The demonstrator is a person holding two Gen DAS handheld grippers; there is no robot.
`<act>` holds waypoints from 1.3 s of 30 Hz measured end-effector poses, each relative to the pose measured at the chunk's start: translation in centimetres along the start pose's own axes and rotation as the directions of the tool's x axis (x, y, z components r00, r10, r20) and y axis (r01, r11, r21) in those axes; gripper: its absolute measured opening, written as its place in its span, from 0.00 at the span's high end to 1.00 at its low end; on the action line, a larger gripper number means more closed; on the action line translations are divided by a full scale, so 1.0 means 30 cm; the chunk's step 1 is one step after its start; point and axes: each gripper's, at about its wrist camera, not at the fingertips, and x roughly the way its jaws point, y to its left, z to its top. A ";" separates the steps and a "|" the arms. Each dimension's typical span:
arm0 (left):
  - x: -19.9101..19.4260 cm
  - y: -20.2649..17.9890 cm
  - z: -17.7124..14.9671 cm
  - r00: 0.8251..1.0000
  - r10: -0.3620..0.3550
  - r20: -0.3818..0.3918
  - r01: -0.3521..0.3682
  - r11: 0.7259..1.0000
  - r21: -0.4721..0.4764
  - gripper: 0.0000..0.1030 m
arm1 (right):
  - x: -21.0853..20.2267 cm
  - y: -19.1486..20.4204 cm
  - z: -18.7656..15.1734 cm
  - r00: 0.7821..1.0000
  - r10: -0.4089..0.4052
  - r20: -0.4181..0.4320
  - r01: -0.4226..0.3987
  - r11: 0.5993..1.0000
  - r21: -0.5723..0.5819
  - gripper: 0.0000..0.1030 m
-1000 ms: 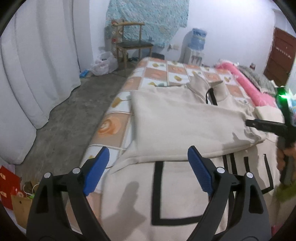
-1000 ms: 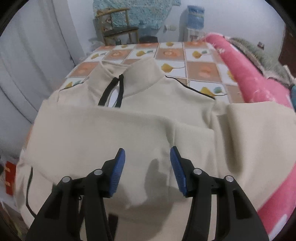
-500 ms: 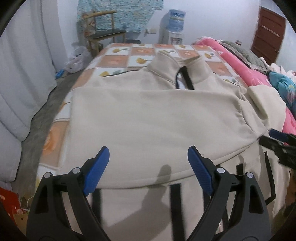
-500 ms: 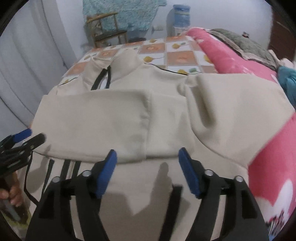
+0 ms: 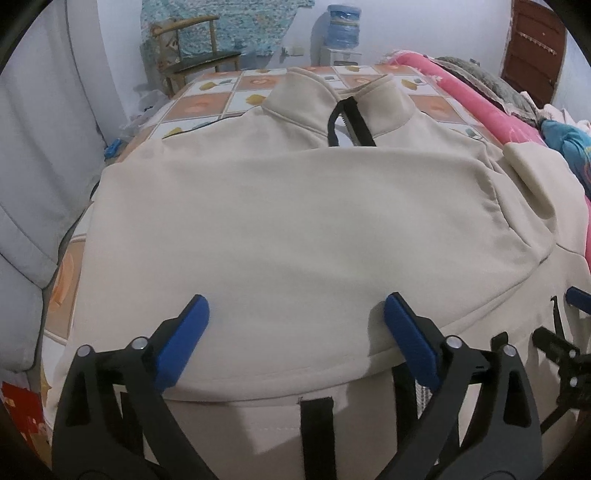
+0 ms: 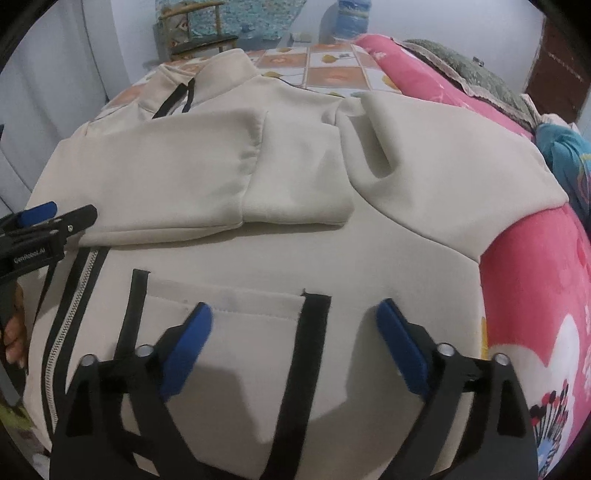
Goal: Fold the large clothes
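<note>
**Cream jacket laid flat on bed, one sleeve folded across the chest**

The left gripper (image 5: 295, 317) and right gripper (image 6: 293, 325) both hang over the near part of the jacket (image 5: 295, 229); their jaws have just been opening and stand wide apart, nothing clamped between them. The jacket lies front up on the checked bedspread (image 5: 207, 99), hem nearest, collar (image 5: 332, 96) farthest, its long axis running away from the cameras. One sleeve (image 6: 166, 166) lies crosswise over the chest. A pink blanket (image 6: 535, 277) borders its right side. Beyond the bed stand a wooden chair (image 5: 192, 48) and a water dispenser (image 5: 343, 26).
</note>
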 end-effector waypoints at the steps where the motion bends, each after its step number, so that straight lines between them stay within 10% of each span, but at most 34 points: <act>1: 0.004 0.007 0.005 1.000 -0.001 0.002 0.001 1.000 0.001 0.08 | 0.002 0.000 -0.001 1.000 -0.005 0.003 0.005 1.000 0.004 0.09; 27: 0.005 0.009 0.006 1.000 -0.003 0.018 0.003 1.000 0.008 0.07 | -0.062 -0.023 0.014 0.999 0.042 0.017 -0.042 0.999 -0.012 0.06; 39: 0.004 0.005 0.005 1.000 -0.003 0.019 0.003 1.000 0.007 0.07 | -0.189 -0.697 0.191 0.978 0.064 0.197 -0.134 0.922 0.364 0.07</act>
